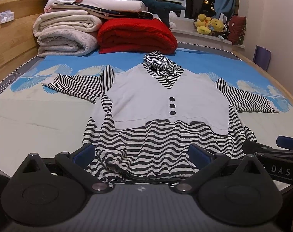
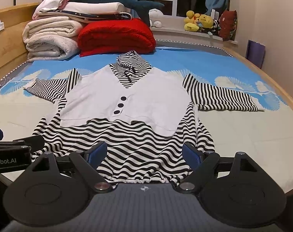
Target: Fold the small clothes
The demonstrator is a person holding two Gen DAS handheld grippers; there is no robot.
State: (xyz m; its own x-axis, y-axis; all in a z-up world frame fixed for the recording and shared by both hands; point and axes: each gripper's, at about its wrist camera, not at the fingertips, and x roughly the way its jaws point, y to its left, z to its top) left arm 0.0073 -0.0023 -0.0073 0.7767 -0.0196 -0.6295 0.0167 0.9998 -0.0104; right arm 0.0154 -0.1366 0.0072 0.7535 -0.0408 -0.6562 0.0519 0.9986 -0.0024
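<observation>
From my left camera, the folded cream blankets (image 1: pixel 65 36) sit at the far left of the bed (image 1: pixel 20 119), with the red quilt (image 1: pixel 136 36) just beside them and a dark plush shark (image 1: pixel 131 0) lying on top of the stack. My left gripper (image 1: pixel 142 152) hangs over the near hem with its jaws spread wide and nothing pinched between them. The striped hooded top (image 1: pixel 165 100) lies flat in the middle of the bed, front up, sleeves out to both sides, hood pointing away from me. Over on the right, my right gripper (image 2: pixel 144 152) is also wide open above the hem, gripping nothing. Yellow plush toys (image 2: pixel 200 22) crowd the windowsill at the far right.
</observation>
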